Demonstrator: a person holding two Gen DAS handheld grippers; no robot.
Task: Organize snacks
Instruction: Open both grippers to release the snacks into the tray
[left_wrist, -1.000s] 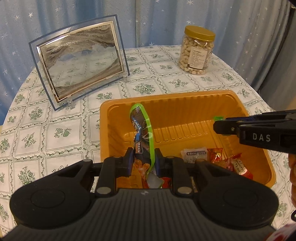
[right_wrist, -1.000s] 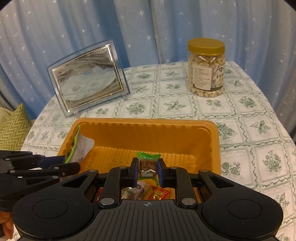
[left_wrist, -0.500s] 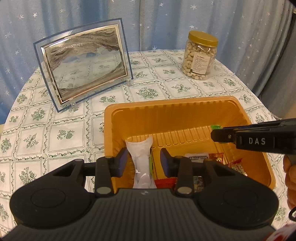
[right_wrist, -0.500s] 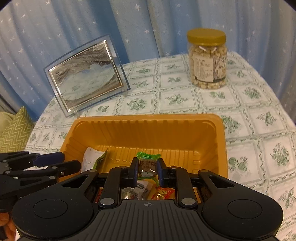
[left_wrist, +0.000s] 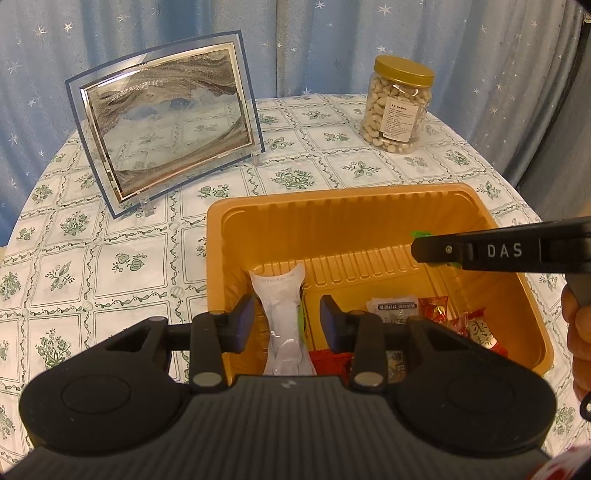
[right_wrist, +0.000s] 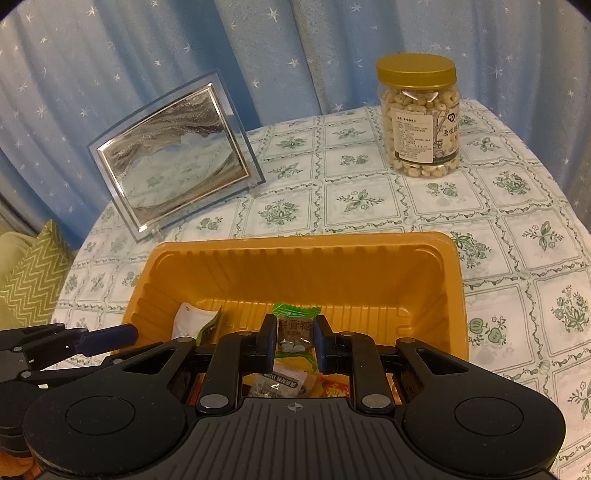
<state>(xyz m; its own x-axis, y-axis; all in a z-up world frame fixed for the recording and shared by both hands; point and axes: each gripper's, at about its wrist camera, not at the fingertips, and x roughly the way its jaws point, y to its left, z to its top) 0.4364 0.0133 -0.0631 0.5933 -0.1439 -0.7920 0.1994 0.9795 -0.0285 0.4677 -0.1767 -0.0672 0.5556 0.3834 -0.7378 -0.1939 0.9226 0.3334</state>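
Holding: right tongs (right_wrist: 294, 341) pinch a green candy (right_wrist: 295, 329), upright, over the tray's (right_wrist: 303, 243) near edge.
Left tongs (left_wrist: 288, 319): spread, jaws just opened; white packet (left_wrist: 282, 314) loose between them.

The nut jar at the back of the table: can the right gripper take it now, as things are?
Probably not yet. The right gripper is shut on a green-wrapped candy over the orange tray; the nut jar stands far beyond, though nothing blocks the path.
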